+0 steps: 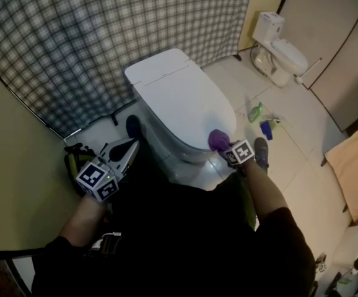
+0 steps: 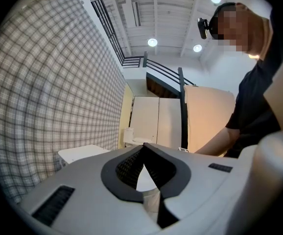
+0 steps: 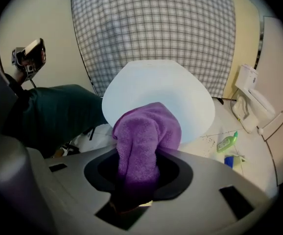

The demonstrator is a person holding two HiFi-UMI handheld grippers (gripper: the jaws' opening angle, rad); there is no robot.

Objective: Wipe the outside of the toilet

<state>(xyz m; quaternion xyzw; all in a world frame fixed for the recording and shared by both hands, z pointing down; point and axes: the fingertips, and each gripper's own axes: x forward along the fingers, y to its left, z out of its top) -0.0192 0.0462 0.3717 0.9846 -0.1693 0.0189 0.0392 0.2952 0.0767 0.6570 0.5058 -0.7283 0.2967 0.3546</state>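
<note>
My right claw (image 1: 223,146) pinches a bunched purple cloth (image 3: 144,136). The fabric fills the gap between the jaws and bulges out past the tips. The wad sits at the front edge of the toilet (image 1: 179,98), at about 5 o'clock on its closed lid, and appears to touch the rim there. My right forearm, bare below a dark sleeve, reaches in from 5 o'clock of the head view, with the marker cube facing up.

My left claw (image 2: 144,148) has its tips pressed together with nothing between them. It is held off the toilet's 8 o'clock side, angled toward 1 o'clock, with the wrist raised and the forearm coming in from the lower left.

The toilet is white and smooth with its lid down. It is a low, rounded one-piece body with its back toward a plaid curtain (image 1: 104,36) at 12 o'clock.

On the pale tiled floor (image 1: 303,159) at the toilet's 3 o'clock lie a green bottle (image 1: 255,111) and, just beside it, a small blue object (image 1: 266,129). A second white toilet (image 1: 281,51) stands well apart at 2 o'clock.
</note>
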